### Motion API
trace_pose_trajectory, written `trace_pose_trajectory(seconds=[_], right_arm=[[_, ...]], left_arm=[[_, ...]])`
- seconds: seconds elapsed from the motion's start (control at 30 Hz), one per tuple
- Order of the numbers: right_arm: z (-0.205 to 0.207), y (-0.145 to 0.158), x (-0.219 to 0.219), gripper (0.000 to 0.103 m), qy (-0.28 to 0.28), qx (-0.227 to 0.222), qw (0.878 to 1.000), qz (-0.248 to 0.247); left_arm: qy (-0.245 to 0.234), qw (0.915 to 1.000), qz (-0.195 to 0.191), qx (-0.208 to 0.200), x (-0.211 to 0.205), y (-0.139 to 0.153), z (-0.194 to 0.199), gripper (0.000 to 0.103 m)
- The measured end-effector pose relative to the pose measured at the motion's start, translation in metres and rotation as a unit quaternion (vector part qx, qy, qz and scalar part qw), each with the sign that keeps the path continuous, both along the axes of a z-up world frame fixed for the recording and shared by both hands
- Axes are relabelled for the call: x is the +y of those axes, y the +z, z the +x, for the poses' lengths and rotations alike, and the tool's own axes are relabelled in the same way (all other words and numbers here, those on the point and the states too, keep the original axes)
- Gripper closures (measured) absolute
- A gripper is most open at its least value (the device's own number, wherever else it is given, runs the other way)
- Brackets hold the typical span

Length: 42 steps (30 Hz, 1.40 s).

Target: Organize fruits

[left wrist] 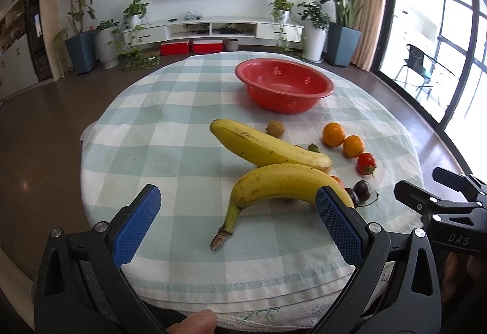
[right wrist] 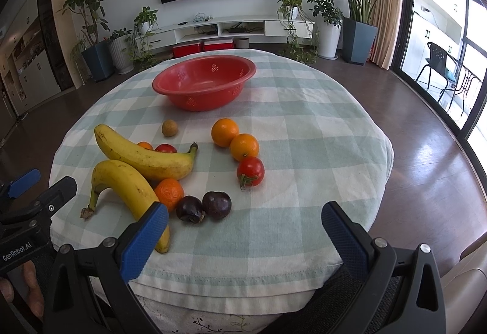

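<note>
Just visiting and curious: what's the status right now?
Left tool, right tool: open, empty. Red bowl empty; fruit on cloth. Nearest banana unobstructed.

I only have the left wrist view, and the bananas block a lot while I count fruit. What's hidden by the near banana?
Observer: A mandarin, resting against the near banana.
Operator: Anything behind the far banana?
Observer: Yes, a small orange fruit and a tomato peek over the far banana.
Operator: How many dark plums?
Observer: Two: the first plum sits side by side with the second plum, next to the mandarin.
</note>
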State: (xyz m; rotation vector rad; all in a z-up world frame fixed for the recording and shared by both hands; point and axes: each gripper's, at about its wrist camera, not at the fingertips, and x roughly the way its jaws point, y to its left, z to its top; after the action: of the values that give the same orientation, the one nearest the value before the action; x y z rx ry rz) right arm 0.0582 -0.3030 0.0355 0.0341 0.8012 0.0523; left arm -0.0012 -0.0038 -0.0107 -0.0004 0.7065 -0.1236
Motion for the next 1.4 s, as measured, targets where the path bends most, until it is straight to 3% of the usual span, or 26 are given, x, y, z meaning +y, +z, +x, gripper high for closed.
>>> trace_pose_trajectory(seconds=[0.13, 0.27, 0.4, 0.5, 0.73, 0.87, 1.0, 1.17, 1.27, 1.4], right_arm=[[-0.011, -0.004, 0.001, 0.0, 0.02, -0.012, 0.999, 0.026], [-0.017, -0.002, 0.002, 0.0, 0.05, -0.026, 0.996, 0.066], [-0.013, -0.009, -0.006, 0.0, 0.066, -0.004, 0.991, 0.115], [-0.005, -0.011, -0.011, 0.009, 0.09, 0.028, 0.989, 0.117], [0.004, -0.014, -0.02, 0.012, 0.091, 0.048, 0.989, 0.104], [0.007, -0.013, -0.021, 0.012, 0.097, 0.046, 0.988, 0.108], [0.01, -0.015, -0.02, 0.013, 0.103, 0.05, 0.988, 0.108], [0.015, -0.018, -0.03, 0.013, 0.094, 0.059, 0.985, 0.132], [0.016, -0.019, -0.033, 0.013, 0.093, 0.062, 0.983, 0.143], [0.016, -0.02, -0.034, 0.013, 0.094, 0.062, 0.982, 0.151]], left_arm=[[-0.016, 0.9993, 0.032, 0.013, -0.006, -0.003, -0.005, 0.0], [-0.02, 0.9986, 0.023, 0.042, 0.005, -0.01, -0.006, 0.0], [-0.04, 0.9969, 0.034, 0.058, 0.007, -0.015, -0.002, 0.0], [-0.083, 0.9946, 0.05, 0.038, 0.004, -0.009, -0.005, 0.0], [-0.204, 0.9699, 0.133, -0.011, -0.018, -0.001, 0.0, 0.004], [-0.282, 0.9452, 0.163, -0.021, -0.032, 0.004, 0.011, 0.028], [-0.351, 0.9138, 0.203, -0.029, -0.046, 0.011, 0.021, 0.036], [-0.42, 0.8554, 0.3, -0.045, -0.067, 0.006, 0.02, 0.037], [-0.449, 0.8262, 0.339, -0.03, -0.072, -0.004, 0.018, 0.048], [-0.469, 0.8059, 0.361, -0.015, -0.072, -0.012, 0.02, 0.057]])
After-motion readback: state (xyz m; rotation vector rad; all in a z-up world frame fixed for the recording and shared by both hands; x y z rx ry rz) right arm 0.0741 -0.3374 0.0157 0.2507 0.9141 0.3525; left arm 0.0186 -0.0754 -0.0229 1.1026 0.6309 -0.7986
